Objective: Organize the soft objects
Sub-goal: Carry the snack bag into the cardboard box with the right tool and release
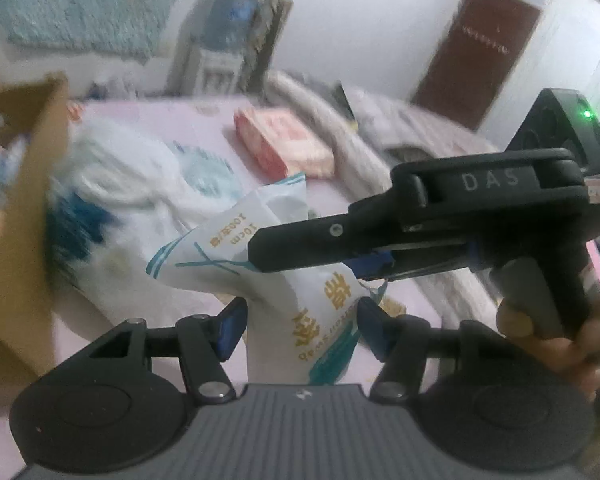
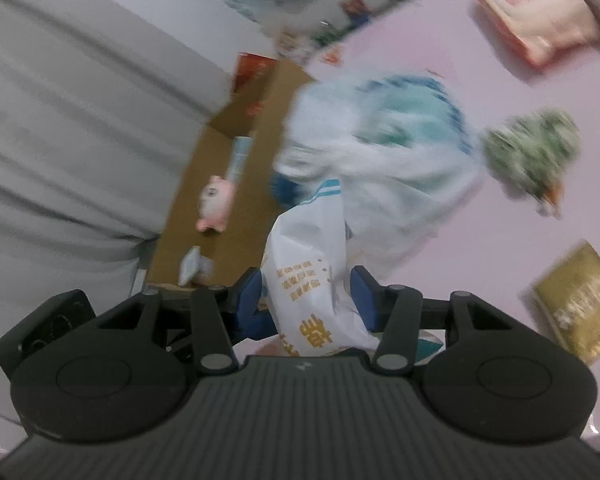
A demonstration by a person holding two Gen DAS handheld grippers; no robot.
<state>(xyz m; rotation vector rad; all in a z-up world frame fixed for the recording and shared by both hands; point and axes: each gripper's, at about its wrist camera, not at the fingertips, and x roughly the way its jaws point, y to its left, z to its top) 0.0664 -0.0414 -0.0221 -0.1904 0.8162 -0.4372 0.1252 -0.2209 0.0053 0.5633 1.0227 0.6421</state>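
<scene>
A white cotton-swab packet (image 1: 236, 248) with teal stripes and gold print hangs above the pink sheet (image 1: 216, 128), gripped at once by both grippers. The blue pads of my left gripper (image 1: 304, 324) press on its lower part. From the right, my right gripper (image 1: 260, 256) reaches in and clamps the packet's middle. The right wrist view shows the same packet (image 2: 304, 256) squeezed between the pads of the right gripper (image 2: 306, 300). An open cardboard box (image 1: 32, 184) stands to the left, and a pink plush toy (image 2: 214, 204) lies inside it.
A white plastic bag (image 2: 380, 152) with blue print lies beside the box (image 2: 220, 184). On the sheet (image 2: 480, 240) lie a pink tissue pack (image 1: 284, 144), a green plush (image 2: 532, 152) and a gold packet (image 2: 580, 304). A grey blanket (image 1: 340, 128) lies behind.
</scene>
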